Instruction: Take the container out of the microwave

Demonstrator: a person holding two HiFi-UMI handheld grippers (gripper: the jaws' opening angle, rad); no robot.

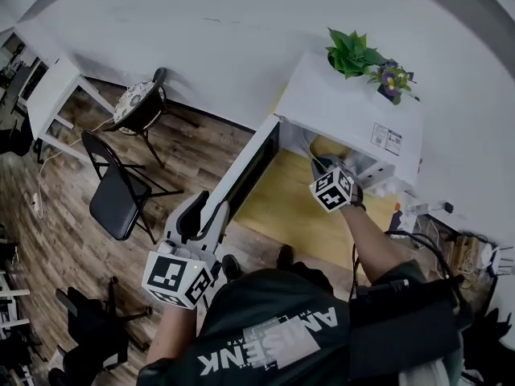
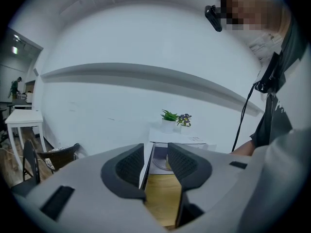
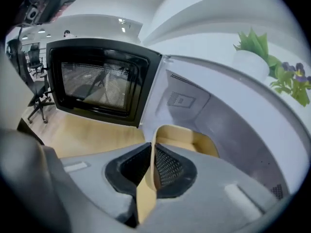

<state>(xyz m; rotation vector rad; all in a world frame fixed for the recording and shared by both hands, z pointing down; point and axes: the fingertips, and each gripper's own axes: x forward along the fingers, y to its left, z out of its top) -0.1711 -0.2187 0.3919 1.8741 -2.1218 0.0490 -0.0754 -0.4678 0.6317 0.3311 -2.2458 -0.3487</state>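
The white microwave (image 1: pixel 346 111) stands on a yellow wooden table (image 1: pixel 282 207) with its dark-windowed door (image 1: pixel 249 171) swung wide open. Inside sits a tan container (image 3: pixel 187 137), which the head view shows only as a tan patch (image 1: pixel 326 147) in the cavity mouth. My right gripper (image 3: pixel 154 166) reaches into the cavity (image 1: pixel 322 166) and is shut on the container's near rim, both pads pressing on the thin wall. My left gripper (image 2: pixel 156 164) is at the door's free end (image 1: pixel 201 215). Its jaws stand apart with the door's edge (image 2: pixel 146 161) between them, close to the left pad.
A green potted plant (image 1: pixel 352 52) and a small purple-flowered pot (image 1: pixel 392 79) stand on top of the microwave. On the wood floor to the left are a black folding chair (image 1: pixel 117 195), a round-seated chair (image 1: pixel 138 103) and a white table (image 1: pixel 52 95). Cables lie at the right.
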